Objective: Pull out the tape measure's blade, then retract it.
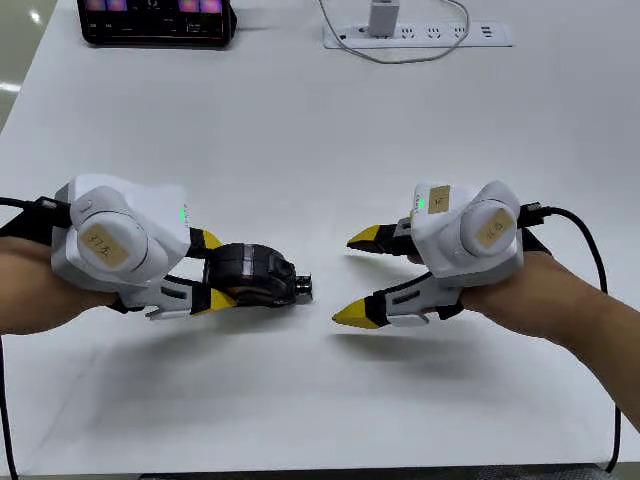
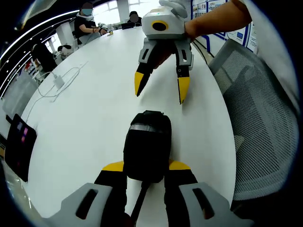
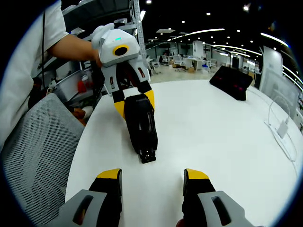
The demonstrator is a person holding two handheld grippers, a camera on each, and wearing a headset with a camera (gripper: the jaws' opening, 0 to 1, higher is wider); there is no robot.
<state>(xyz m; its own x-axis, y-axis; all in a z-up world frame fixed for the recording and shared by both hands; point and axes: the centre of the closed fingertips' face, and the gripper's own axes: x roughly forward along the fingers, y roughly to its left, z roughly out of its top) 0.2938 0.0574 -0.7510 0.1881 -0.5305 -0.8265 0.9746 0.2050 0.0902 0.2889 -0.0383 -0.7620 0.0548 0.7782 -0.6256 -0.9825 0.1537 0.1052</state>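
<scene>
The left gripper (image 1: 214, 270) pinches the black tape measure (image 1: 252, 273) between its 2 jaws, the case resting on the white table (image 1: 300, 130). The right gripper (image 1: 358, 278) faces it with jaws spread, near the blade tip (image 1: 304, 288) but not touching it.

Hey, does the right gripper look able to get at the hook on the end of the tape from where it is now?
Probably yes. The right gripper is open and faces the hook across bare table, and the left gripper grips the tape measure from behind.
</scene>
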